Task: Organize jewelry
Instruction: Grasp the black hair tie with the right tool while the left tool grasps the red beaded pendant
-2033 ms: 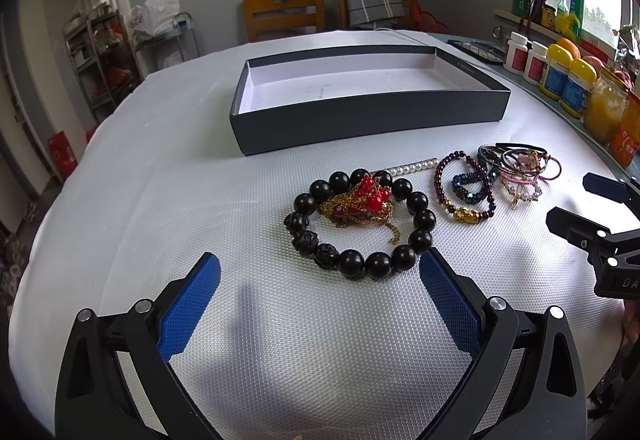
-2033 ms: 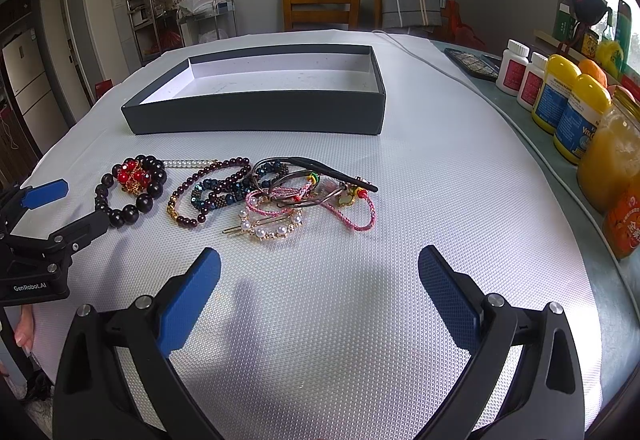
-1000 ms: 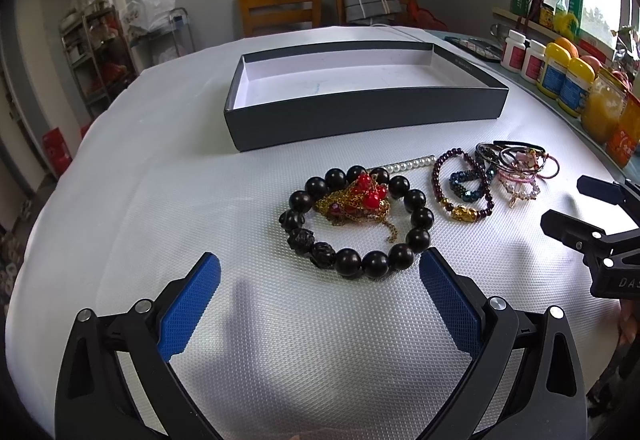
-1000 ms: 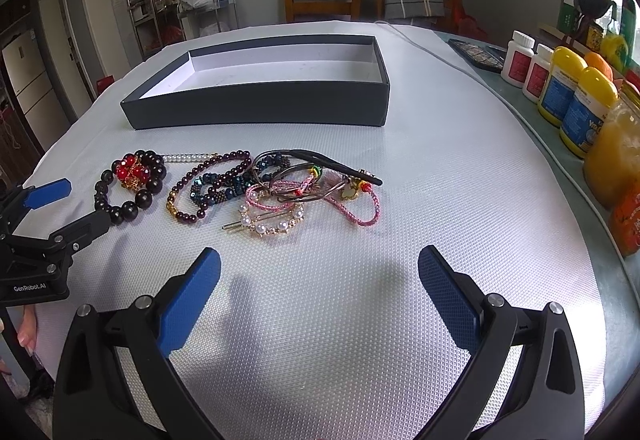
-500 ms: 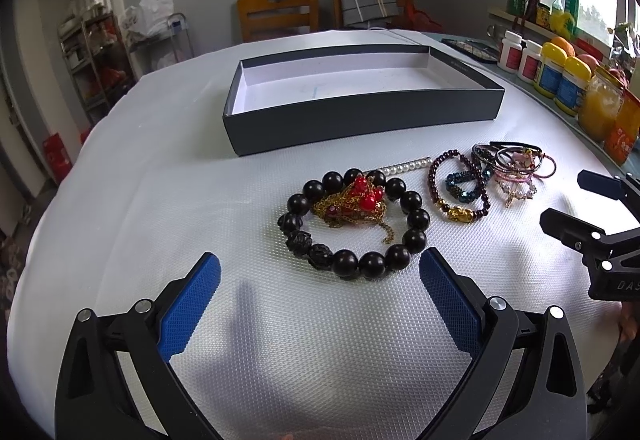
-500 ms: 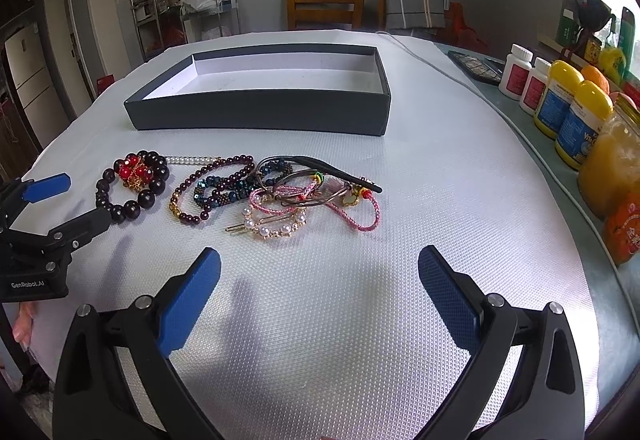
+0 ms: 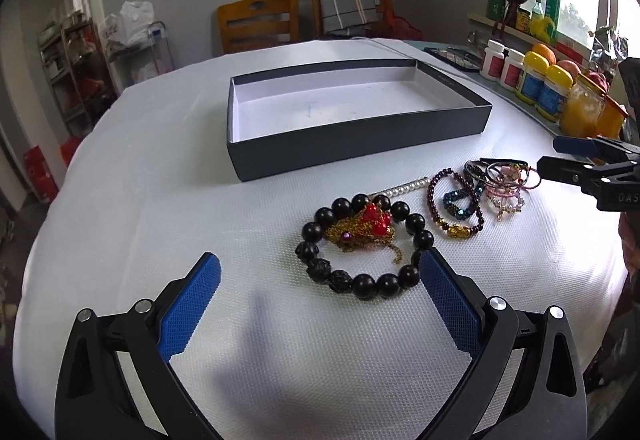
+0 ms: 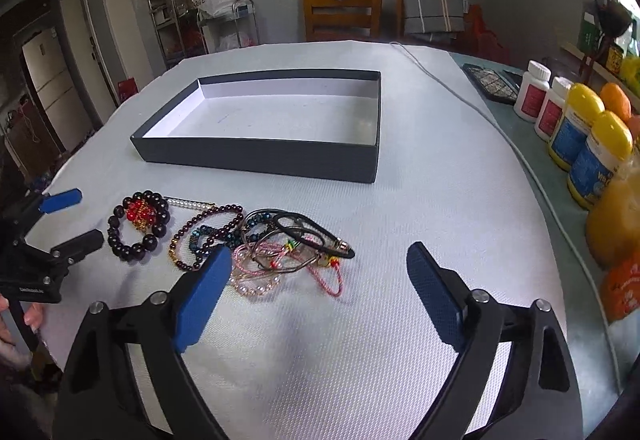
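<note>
A black bead bracelet (image 7: 415,221) rings a red and gold chain piece (image 7: 366,226) on the white table cover. To its right lie a pearl strand (image 7: 404,187), a dark red bead bracelet (image 7: 456,230), a blue bead bracelet (image 7: 458,202) and a tangle of pink cords and hair ties (image 8: 288,256). Behind them stands an open dark grey box (image 7: 360,148), white inside and empty. My left gripper (image 7: 319,256) is open just short of the black bracelet. My right gripper (image 8: 320,252) hovers at the tangle with its jaws closing, its pads pressing on nothing.
Yellow-capped and white bottles (image 8: 580,136), an orange jar (image 8: 616,224) and a dark flat device (image 8: 490,82) line the table's right side. A white cable (image 8: 472,108) runs along there. A wooden chair (image 7: 258,24) stands beyond the far edge.
The right gripper has moved in toward the tangle of cords and risen a little, and its jaws have narrowed. The left gripper has hardly moved and stays open.
</note>
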